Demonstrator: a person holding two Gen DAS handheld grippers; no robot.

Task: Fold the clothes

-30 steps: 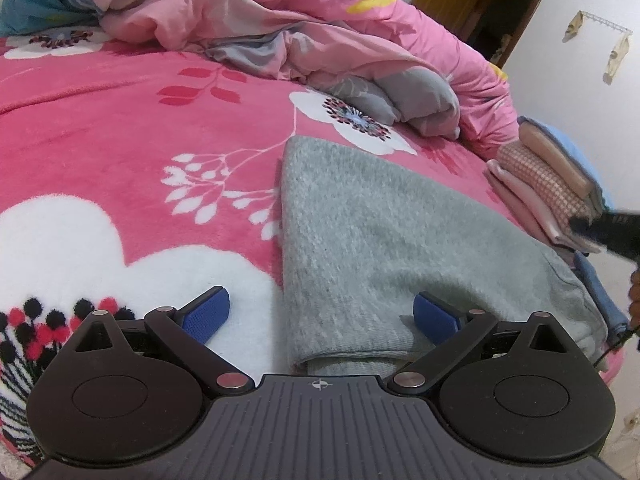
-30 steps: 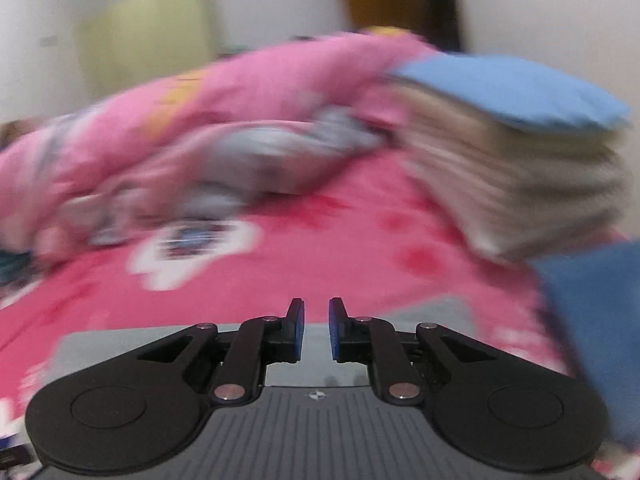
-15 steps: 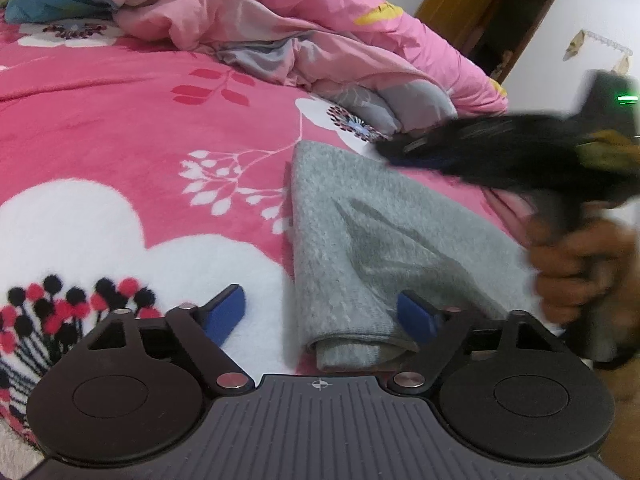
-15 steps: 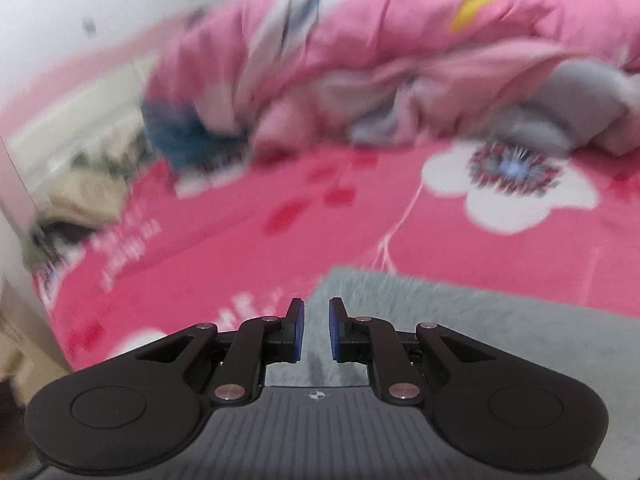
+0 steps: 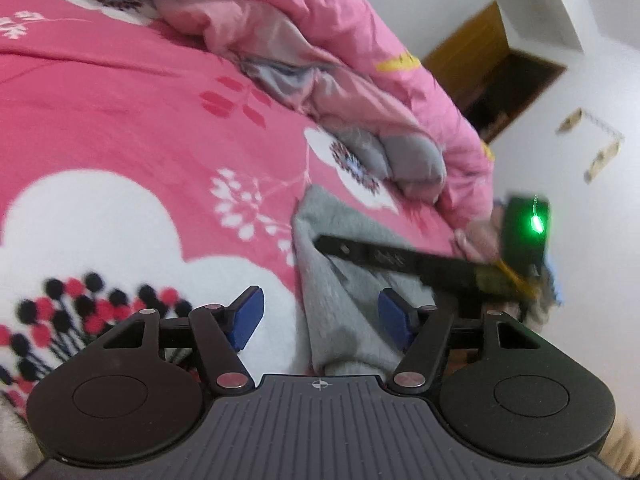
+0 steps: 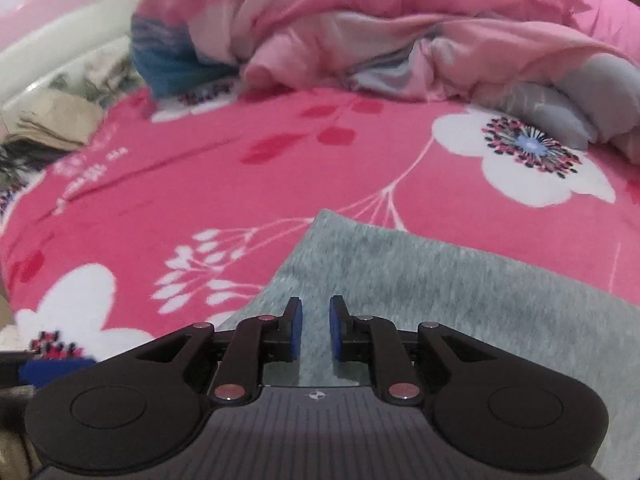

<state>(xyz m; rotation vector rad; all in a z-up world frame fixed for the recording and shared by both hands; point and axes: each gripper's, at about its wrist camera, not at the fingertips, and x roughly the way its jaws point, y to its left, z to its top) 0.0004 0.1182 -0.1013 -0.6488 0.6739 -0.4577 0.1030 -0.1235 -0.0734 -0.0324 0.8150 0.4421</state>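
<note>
Two wrist-mounted fisheye views, both set low and close over a bed.

The left wrist view is taken from just behind the black two-finger left gripper [image 5: 320, 316], tilted and aimed slightly downward across the pink floral fleece bedspread [image 5: 120, 120] toward a white wall and a brown wooden doorway [image 5: 496, 80]. The right wrist view is taken from behind the black two-finger right gripper [image 6: 315, 330], pitched more steeply down and faced toward the crumpled pink and grey quilt [image 6: 400, 28]. Both views share the folded grey knit garment [image 5: 340, 304] [image 6: 440, 288], the bedspread and the quilt; the right gripper's black body [image 5: 400, 258] is seen in the left view.
</note>
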